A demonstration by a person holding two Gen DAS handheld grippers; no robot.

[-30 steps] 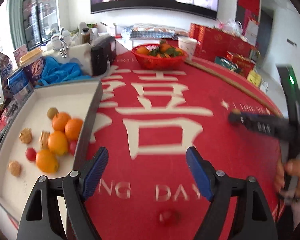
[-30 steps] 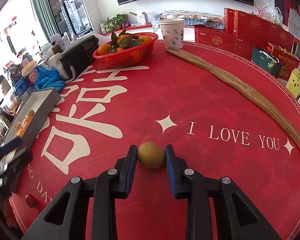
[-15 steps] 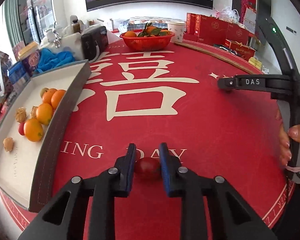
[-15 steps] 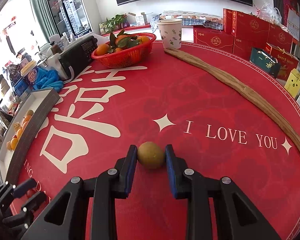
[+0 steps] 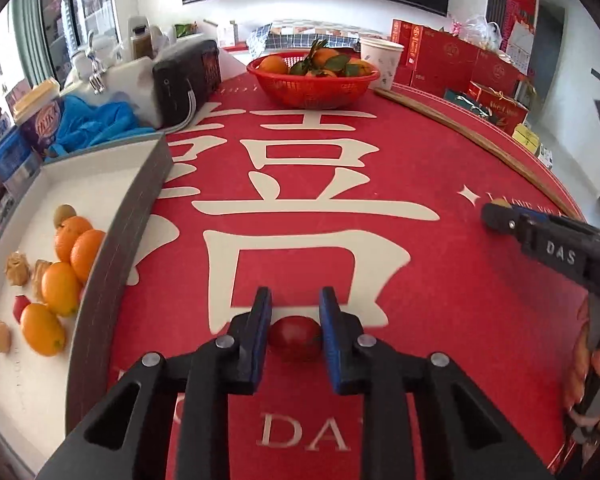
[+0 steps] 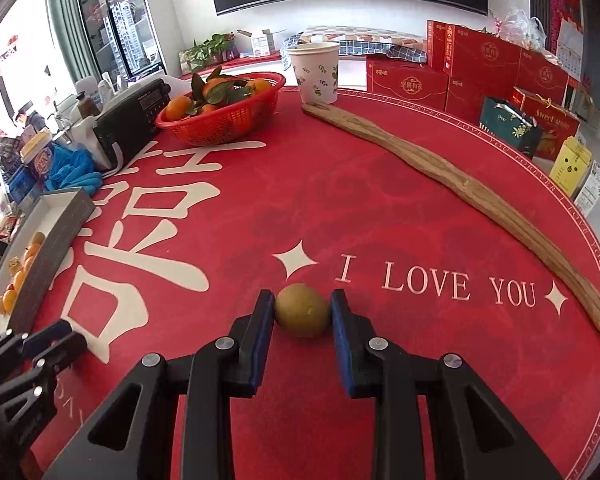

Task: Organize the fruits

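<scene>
1. We are seeing two grippers. The left gripper (image 5: 296, 296) is opening just a little, with one red fruit (image 5: 294, 338) between its blue pads (image 5: 260, 320). The pads are touching the fruit on both sides.
2. The right gripper (image 6: 302, 298) is staying narrow, pinching one green-brown fruit (image 6: 302, 316) that is sitting on the table (image 6: 380, 216).
3. The red fruit is sitting near the table's near edge, close to the grey wall of the tray (image 5: 112, 248). The green-brown fruit is sitting further toward the right side, just beside the words "I LOVE YOU".
4. We are counting inside the one tray, which is lying along the table's left edge:
   - four oranges (image 5: 60, 288)
   - one small green-brown fruit (image 5: 65, 216)
   - three brown bumpy nuts (image 5: 18, 268)
   - one red fruit that we can see clearly (image 5: 20, 306)
5. One red basket (image 5: 312, 88) is standing at the far edge, holding leafy oranges. We cannot count them all.
6. One paper cup (image 6: 316, 72) is standing beside the basket. One long wooden stick (image 6: 440, 168) is lying along the right edge.
7. The middle of the table is showing lots of bare red cloth, so there is wide room between both fruits, the tray and the basket.
8. The near end of the tray is showing plenty of white floor.
</scene>
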